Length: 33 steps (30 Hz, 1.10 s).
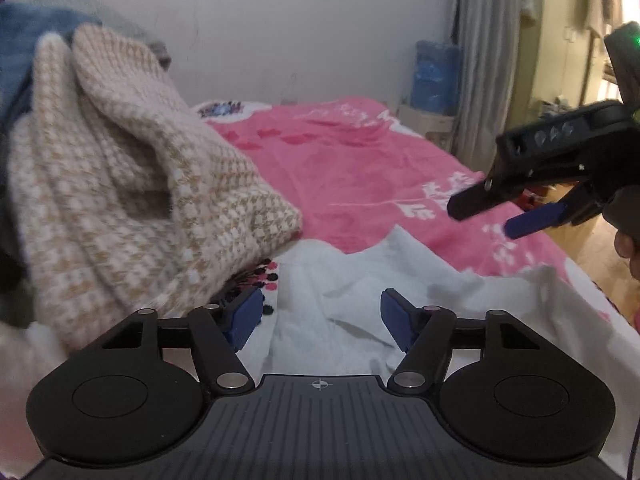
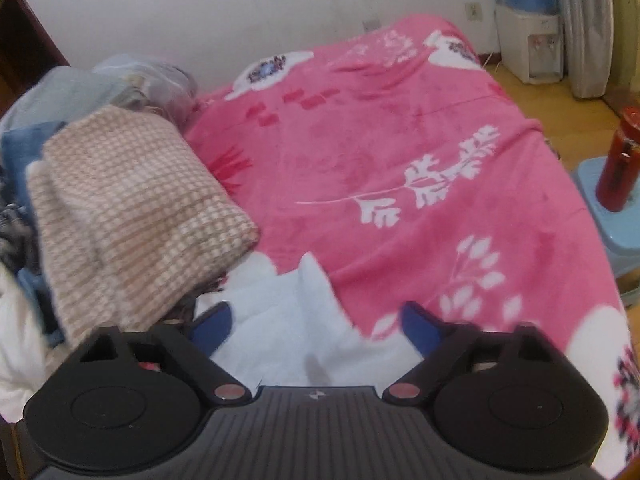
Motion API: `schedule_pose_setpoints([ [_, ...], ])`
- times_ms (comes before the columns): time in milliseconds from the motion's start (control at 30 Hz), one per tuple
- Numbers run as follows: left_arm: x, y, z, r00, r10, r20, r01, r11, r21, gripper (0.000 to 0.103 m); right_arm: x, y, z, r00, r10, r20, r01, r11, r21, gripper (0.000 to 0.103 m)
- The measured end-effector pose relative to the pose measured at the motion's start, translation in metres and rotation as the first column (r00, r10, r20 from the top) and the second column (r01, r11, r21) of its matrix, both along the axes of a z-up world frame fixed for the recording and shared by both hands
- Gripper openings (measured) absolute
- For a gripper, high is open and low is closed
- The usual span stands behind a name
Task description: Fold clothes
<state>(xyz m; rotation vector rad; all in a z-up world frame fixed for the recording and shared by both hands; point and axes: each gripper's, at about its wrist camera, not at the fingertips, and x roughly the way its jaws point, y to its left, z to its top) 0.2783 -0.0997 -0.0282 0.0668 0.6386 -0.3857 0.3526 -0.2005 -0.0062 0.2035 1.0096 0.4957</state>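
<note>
A crumpled white garment (image 1: 360, 280) lies at the near edge of the bed on a pink flowered blanket (image 1: 360, 160). My left gripper (image 1: 320, 314) hovers low over it, open, its blue pads apart with the cloth below and between them, not pinched. To the right my right gripper (image 1: 486, 220) hangs above the blanket, open and empty. In the right wrist view the right gripper (image 2: 316, 318) stands open above a corner of the white garment (image 2: 288, 320), with the pink blanket (image 2: 400, 140) beyond. A folded beige checked sweater (image 1: 140, 200) (image 2: 132, 200) sits to the left.
Blue and grey clothes (image 2: 36, 140) are piled behind the sweater at the left. A water dispenser (image 2: 528, 40) stands by the far wall beside a grey curtain (image 1: 480, 40). A red bottle (image 2: 620, 160) stands on a light blue stool (image 2: 616, 232) on the wooden floor to the right of the bed.
</note>
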Motion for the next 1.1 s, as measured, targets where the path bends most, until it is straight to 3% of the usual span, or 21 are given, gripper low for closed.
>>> schedule_pose_setpoints([
  [67,0.014,0.001,-0.004,0.999,0.025,-0.037,-0.026,0.999,-0.025,0.066,0.018,0.007,-0.011,0.999,0.011,-0.040,-0.011,1.000,0.005,0.074],
  [200,0.037,0.004,-0.010,0.992,0.080,-0.096,-0.086,0.995,-0.057,0.063,0.038,0.022,-0.025,0.998,0.036,-0.056,-0.037,0.999,-0.012,0.071],
  [433,0.060,-0.002,-0.027,0.978,0.139,-0.154,-0.145,0.989,-0.026,0.051,0.058,0.047,-0.045,0.993,0.093,-0.076,-0.098,0.993,-0.067,0.059],
  [600,0.063,-0.005,-0.031,0.976,0.149,-0.157,-0.157,0.987,-0.040,0.038,0.063,0.050,-0.053,0.992,0.096,-0.082,-0.104,0.990,-0.092,0.039],
  [667,0.064,-0.007,-0.032,0.976,0.142,-0.162,-0.151,0.988,-0.039,0.020,0.066,0.049,-0.053,0.992,0.100,-0.082,-0.107,0.990,-0.087,0.016],
  [733,0.065,-0.008,-0.031,0.976,0.145,-0.161,-0.154,0.987,-0.045,0.012,0.065,0.047,-0.052,0.990,0.112,-0.084,-0.117,0.991,-0.068,0.005],
  [933,0.052,-0.011,-0.011,0.994,0.089,-0.070,-0.096,0.991,-0.089,0.007,0.047,0.044,-0.032,0.984,0.177,0.005,-0.176,0.982,-0.067,0.003],
  [1033,0.032,-0.006,0.011,1.000,0.006,0.013,-0.005,0.994,-0.111,0.007,0.018,0.037,-0.001,0.933,0.324,0.155,-0.313,0.945,-0.090,0.004],
  [1100,0.010,-0.002,0.028,0.994,-0.073,0.078,0.080,0.993,-0.089,0.007,-0.006,0.030,0.019,0.863,0.437,0.254,-0.410,0.899,-0.154,0.003],
])
